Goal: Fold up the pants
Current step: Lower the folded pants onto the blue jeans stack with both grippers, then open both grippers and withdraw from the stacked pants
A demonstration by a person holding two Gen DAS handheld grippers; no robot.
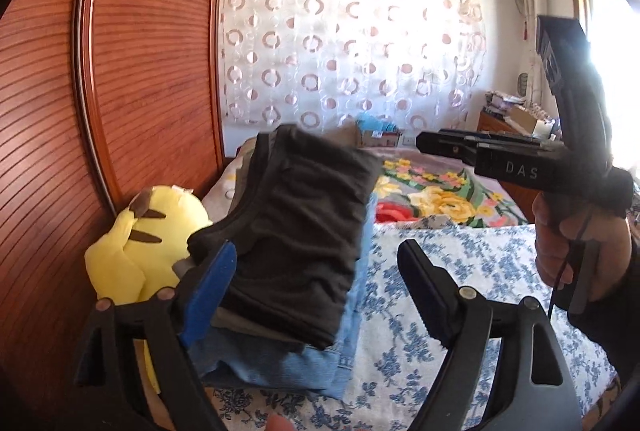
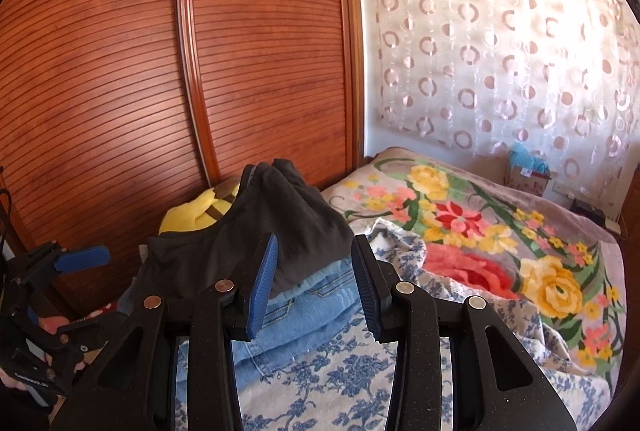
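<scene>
Folded dark grey pants (image 1: pixel 296 231) lie on top of folded blue jeans (image 1: pixel 280 363) on the bed, at its left side. My left gripper (image 1: pixel 316 271) stands open and wide just in front of this stack. Its blue left pad (image 1: pixel 212 279) sits by the dark pants' near left corner, and the right finger is well clear of them. In the right wrist view the same dark pants (image 2: pixel 256 231) and jeans (image 2: pixel 304 315) lie just beyond my right gripper (image 2: pixel 316 271), which is open with nothing between its pads. A hand (image 1: pixel 580 243) holds that right gripper (image 1: pixel 424 143) above the bed.
A yellow plush toy (image 1: pixel 136 243) sits left of the stack, against the brown slatted wardrobe doors (image 2: pixel 260 51). A blue floral sheet (image 1: pixel 460 295) covers the near bed, and a bright flowered blanket (image 2: pixel 500 239) lies beyond. A curtain hangs on the far wall and boxes stand beneath it.
</scene>
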